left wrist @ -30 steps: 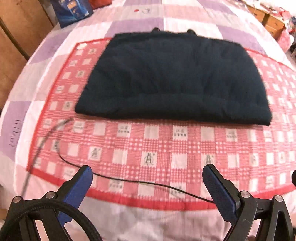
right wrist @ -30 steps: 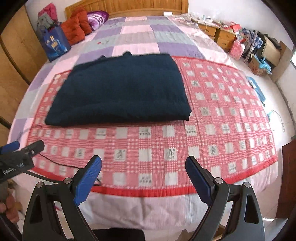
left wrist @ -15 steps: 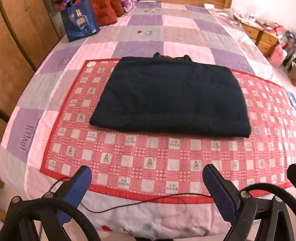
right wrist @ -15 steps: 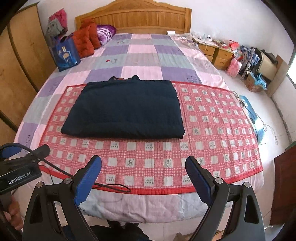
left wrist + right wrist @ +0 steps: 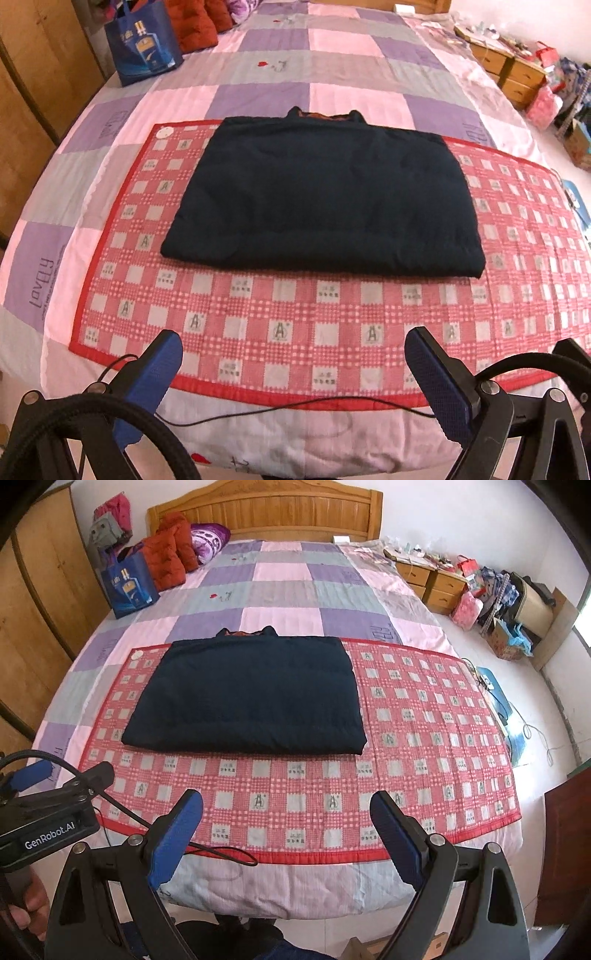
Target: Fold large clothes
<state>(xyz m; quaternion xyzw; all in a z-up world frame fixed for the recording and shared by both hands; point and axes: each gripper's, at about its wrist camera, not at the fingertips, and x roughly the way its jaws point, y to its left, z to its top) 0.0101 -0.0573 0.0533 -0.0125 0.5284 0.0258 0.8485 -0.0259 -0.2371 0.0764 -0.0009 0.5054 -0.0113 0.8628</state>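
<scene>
Both tools open, empty; folded dark garment on mat.

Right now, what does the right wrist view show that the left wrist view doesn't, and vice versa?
Only the right wrist view: the carved wooden headboard, the left tool's black body with white lettering, and the cardboard boxes by the wall.

Only the left wrist view: purple lettering on the quilt's edge.

Both: the folded dark navy garment on the red checked mat, the blue gift bag, and open blue-padded tools, right one included, holding nothing.
</scene>
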